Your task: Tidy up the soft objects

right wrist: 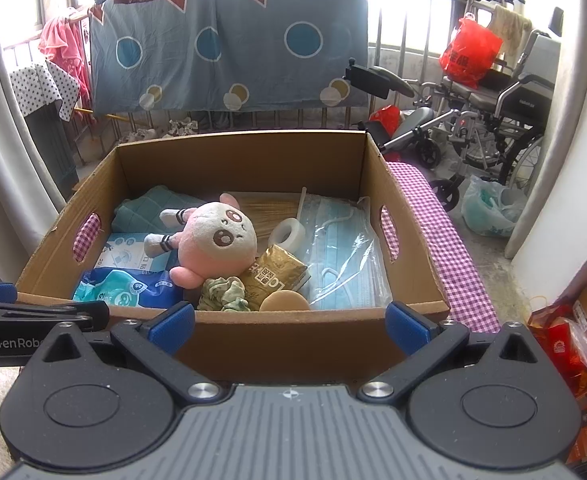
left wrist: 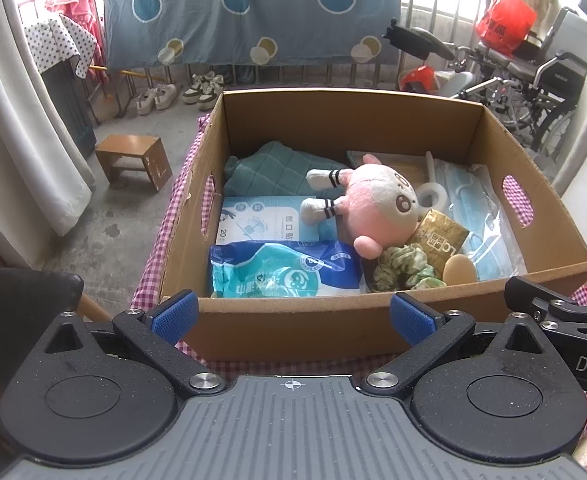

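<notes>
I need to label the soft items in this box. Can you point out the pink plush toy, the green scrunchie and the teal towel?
pink plush toy [right wrist: 223,236]: right wrist view, on its face.
green scrunchie [right wrist: 223,294]: right wrist view, on its ruffled fabric.
teal towel [left wrist: 269,170]: left wrist view, on its quilted top.

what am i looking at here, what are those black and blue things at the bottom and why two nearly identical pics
No robot here: a person carries a hand-held two-finger gripper in each hand, each with a camera looking forward along its fingers. One picture comes from the left gripper, the other from the right gripper. The blue pads are the fingertips; both grippers are open and hold nothing. Ahead sits a cardboard box on a checked cloth. Inside it lie a pink plush toy, a teal towel, a wet-wipes pack, a green scrunchie, bagged face masks and a tape roll.
</notes>
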